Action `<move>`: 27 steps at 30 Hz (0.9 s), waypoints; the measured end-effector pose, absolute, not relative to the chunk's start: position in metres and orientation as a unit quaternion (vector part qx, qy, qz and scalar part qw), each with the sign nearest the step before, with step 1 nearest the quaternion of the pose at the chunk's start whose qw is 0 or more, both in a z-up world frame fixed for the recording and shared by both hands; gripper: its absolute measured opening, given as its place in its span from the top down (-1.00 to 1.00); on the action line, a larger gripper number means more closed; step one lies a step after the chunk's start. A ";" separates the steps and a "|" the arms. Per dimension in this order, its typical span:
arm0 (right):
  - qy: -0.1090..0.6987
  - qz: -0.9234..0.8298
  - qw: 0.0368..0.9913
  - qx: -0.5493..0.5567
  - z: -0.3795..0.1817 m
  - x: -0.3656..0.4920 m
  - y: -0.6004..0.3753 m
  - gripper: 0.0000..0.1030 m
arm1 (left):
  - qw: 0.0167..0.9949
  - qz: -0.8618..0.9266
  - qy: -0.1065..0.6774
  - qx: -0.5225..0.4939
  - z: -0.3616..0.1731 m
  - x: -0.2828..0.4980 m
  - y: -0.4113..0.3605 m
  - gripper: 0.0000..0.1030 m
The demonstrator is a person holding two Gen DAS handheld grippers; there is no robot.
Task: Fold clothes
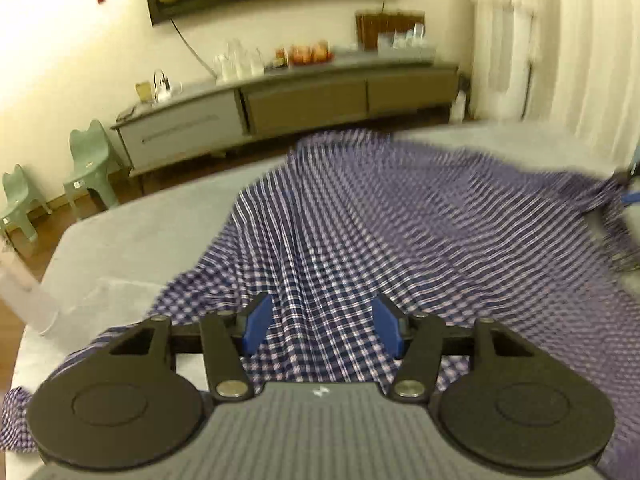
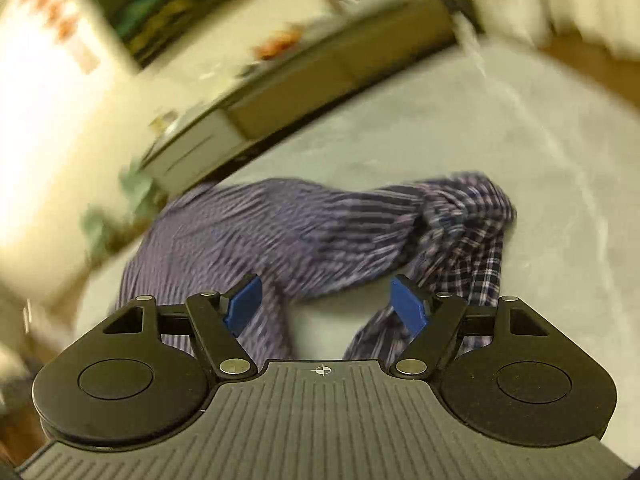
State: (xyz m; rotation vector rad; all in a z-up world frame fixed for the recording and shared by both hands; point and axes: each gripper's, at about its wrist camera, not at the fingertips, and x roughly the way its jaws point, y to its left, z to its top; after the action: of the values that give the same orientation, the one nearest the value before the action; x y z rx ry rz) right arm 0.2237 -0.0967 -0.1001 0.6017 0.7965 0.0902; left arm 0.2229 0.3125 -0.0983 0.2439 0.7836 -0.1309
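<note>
The checked shirt (image 1: 360,216) lay spread and rumpled on the grey bed (image 1: 120,236). The left gripper (image 1: 322,324) was wide open right over its near edge, with cloth running straight ahead. The right gripper (image 2: 326,306) was wide open too, with a bunched end (image 2: 468,208) ahead to its right.

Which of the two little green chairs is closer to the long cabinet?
The taller-looking green chair, the right one of the pair, stands right beside the cabinet. The other green chair sits farther left, near the picture's edge.
</note>
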 end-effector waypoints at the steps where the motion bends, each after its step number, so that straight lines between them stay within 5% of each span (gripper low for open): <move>1: 0.391 0.031 0.867 0.307 -0.112 0.238 -0.104 -0.48 | 0.911 -0.059 0.389 0.125 -0.110 0.231 0.311 -0.05; 4: 0.408 -0.009 0.847 0.341 -0.143 0.267 -0.120 -0.48 | 0.899 -0.056 0.413 0.135 -0.141 0.249 0.315 -0.04; 7: 0.394 -0.028 0.860 0.323 -0.149 0.286 -0.124 -0.18 | 0.888 -0.053 0.437 0.135 -0.165 0.256 0.324 -0.03; 8: 0.392 -0.036 0.868 0.301 -0.147 0.292 -0.124 0.16 | 0.891 -0.055 0.432 0.128 -0.167 0.254 0.327 -0.04; 9: 0.387 -0.042 0.881 0.269 -0.144 0.297 -0.121 0.73 | 0.892 -0.057 0.432 0.119 -0.167 0.253 0.332 -0.05; 11: 0.356 -0.060 0.914 0.185 -0.133 0.302 -0.113 0.97 | 0.891 -0.061 0.438 0.102 -0.167 0.251 0.339 -0.05; 14: 0.269 -0.116 0.955 0.040 -0.094 0.286 -0.099 0.97 | 0.891 -0.070 0.442 0.080 -0.168 0.250 0.346 -0.10; 17: 0.278 -0.165 0.946 0.012 -0.083 0.273 -0.103 0.95 | 0.889 -0.079 0.447 0.060 -0.168 0.251 0.352 -0.21; 19: 0.309 -0.181 0.934 0.003 -0.093 0.272 -0.106 0.75 | 0.889 -0.085 0.445 0.071 -0.168 0.249 0.349 -0.22; 20: 0.304 -0.169 0.937 0.001 -0.087 0.271 -0.099 0.50 | 0.887 -0.090 0.446 0.075 -0.166 0.250 0.350 -0.21; 23: 0.288 -0.134 0.948 -0.003 -0.070 0.267 -0.080 0.36 | 0.900 -0.100 0.417 0.076 -0.142 0.252 0.360 -0.11; 26: 0.271 -0.099 0.957 -0.007 -0.053 0.264 -0.061 -0.21 | 0.914 -0.090 0.386 0.082 -0.118 0.286 0.374 -0.27; 27: 0.266 -0.087 0.960 -0.009 -0.047 0.263 -0.055 -0.24 | 0.917 -0.084 0.380 0.086 -0.112 0.304 0.379 -0.36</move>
State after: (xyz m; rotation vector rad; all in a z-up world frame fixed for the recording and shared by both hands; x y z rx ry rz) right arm 0.2634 -0.0545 -0.0467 -0.0177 0.5382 -0.1771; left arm 0.3038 0.3785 -0.1115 0.1775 0.7821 -0.1718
